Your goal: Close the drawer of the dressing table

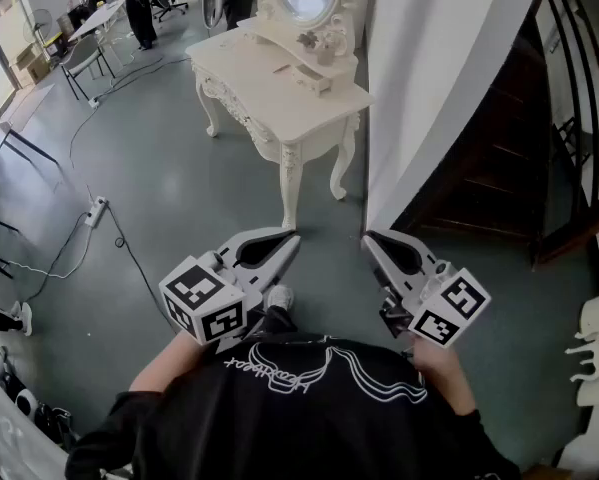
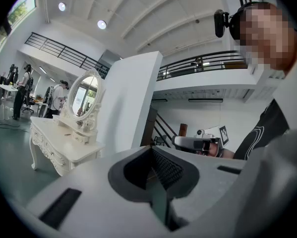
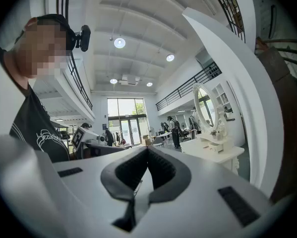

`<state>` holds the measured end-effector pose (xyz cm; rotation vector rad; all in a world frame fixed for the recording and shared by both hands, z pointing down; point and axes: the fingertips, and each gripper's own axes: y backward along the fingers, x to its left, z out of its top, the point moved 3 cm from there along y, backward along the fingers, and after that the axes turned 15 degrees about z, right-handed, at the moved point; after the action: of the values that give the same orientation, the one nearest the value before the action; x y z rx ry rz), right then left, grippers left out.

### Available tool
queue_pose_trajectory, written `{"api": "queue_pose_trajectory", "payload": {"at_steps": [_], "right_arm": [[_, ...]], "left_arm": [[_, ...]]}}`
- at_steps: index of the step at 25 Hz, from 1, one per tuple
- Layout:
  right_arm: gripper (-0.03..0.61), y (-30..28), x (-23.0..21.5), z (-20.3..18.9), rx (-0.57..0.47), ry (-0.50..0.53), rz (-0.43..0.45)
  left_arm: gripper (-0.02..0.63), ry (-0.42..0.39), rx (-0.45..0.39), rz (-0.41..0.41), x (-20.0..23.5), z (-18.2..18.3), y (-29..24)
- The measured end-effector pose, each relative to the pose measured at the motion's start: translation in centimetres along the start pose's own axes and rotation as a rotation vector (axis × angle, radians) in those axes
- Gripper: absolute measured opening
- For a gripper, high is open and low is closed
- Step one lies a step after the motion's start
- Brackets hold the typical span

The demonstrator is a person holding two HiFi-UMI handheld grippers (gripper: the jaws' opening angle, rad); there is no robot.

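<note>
Left tool (image 1: 291, 236) and right tool (image 1: 367, 238): both pressed together, empty. Approach the table (image 1: 279, 93) at 12 o'clock, well apart; drawer not discernible from here. Push its front squarely.

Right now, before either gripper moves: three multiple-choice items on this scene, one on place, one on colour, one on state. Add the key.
1. Where does the dressing table stand?
A) ahead, apart from the left gripper and right gripper
B) behind the person
C) under the stairs

2. Its colour?
A) black
B) white
C) red

3. How do both grippers' jaws stand?
A) together, nothing between them
B) both wide apart
C) right closed on a drawer handle

Key:
1 A: the head view shows bare floor between table and grippers.
2 B: its top and carved legs are white.
3 A: each gripper view shows its jaws meeting, empty.
</note>
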<state>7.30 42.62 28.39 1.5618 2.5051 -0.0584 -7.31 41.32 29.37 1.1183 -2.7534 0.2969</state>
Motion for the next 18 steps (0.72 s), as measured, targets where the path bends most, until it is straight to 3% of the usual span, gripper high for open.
{"api": "queue_pose_trajectory", "payload": {"at_steps": [5,11,18], "right_arm": [[0.005,0.2,0.1,0.1,0.004,-0.002,-0.005],[0.005,0.4,0.0,0.3,0.004,0.006,-0.014],[0.005,0.5,-1.0,0.6,0.001,0.009,-0.008]], "left_arm": [[0.005,-0.024,-0.008,0.01,-0.2,0.2,0.2],[0.01,-0.03,-0.073,0.049,0.4,1.3,0.8],[0.163,-0.028,-0.069,0.089,1.6,1.6,0.0]]}}
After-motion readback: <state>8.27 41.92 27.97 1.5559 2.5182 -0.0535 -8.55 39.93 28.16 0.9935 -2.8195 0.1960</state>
